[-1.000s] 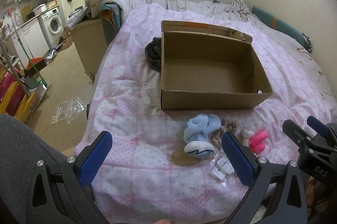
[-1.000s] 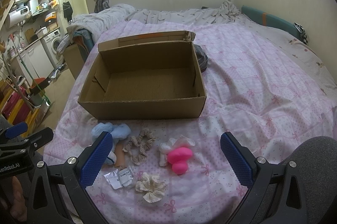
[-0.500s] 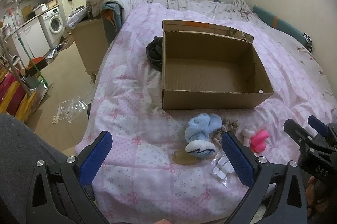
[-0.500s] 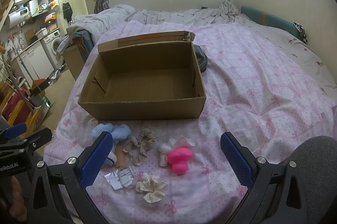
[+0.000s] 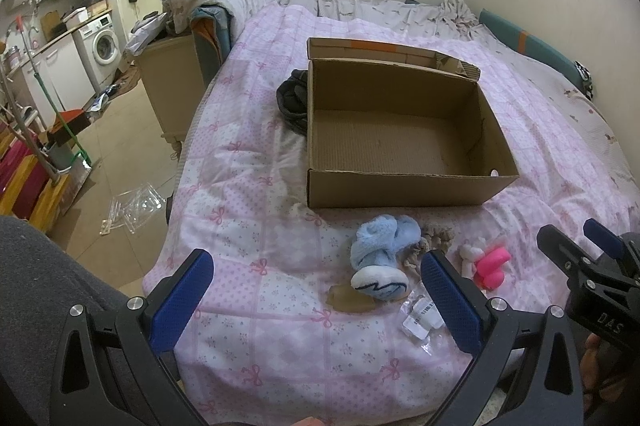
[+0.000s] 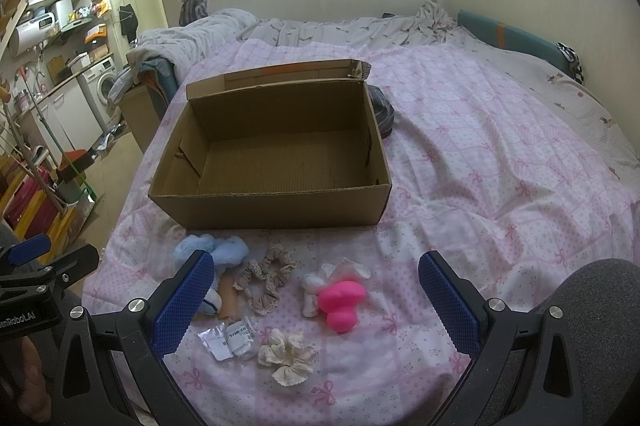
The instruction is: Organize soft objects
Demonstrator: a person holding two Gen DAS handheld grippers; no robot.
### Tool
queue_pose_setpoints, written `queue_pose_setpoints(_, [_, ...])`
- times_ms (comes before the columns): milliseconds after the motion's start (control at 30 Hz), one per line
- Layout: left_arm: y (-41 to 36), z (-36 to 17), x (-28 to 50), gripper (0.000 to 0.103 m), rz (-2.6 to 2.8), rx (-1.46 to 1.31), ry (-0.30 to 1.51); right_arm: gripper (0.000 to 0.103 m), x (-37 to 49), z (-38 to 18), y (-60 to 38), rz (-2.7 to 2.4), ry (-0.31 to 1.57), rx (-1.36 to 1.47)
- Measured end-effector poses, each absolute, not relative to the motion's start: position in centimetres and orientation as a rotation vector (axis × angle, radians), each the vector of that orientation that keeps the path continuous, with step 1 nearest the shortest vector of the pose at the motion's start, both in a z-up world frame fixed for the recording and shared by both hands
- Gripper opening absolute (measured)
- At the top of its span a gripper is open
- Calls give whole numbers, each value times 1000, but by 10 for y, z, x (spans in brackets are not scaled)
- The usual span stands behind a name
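We are at the very start: the cardboard box (image 6: 272,161) at the centre of the frame is empty, and every soft thing lies on the bed (image 6: 480,153) in front of it. Our left tool (image 5: 316,290) and right tool (image 6: 312,290) both hang with fingers spread wide, holding nothing. The blue plush (image 5: 380,250) sits lower centre, the pink toy (image 6: 342,300) and cream scrunchie (image 6: 286,356) nearby. Next, we judge, one tool must descend over one item and close gently.
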State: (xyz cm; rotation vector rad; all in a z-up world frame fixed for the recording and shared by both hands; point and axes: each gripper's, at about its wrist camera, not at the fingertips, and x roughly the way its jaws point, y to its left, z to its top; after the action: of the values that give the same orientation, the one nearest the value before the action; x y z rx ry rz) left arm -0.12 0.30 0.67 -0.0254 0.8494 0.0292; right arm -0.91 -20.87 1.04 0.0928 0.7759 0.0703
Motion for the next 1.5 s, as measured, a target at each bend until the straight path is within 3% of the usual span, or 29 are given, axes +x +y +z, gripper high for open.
queue_pose_setpoints(1033, [-2,19,6,103,10,-7,843,103,1,26,-205,90,764,70])
queue_pose_setpoints(1300, [6,27,44,103,18,-43,923,103,26,37,-220,159,788,120])
queue_pose_setpoints(1500, [21,10,81,97,11,-147,1080,103,54,23,-241,158,853,163])
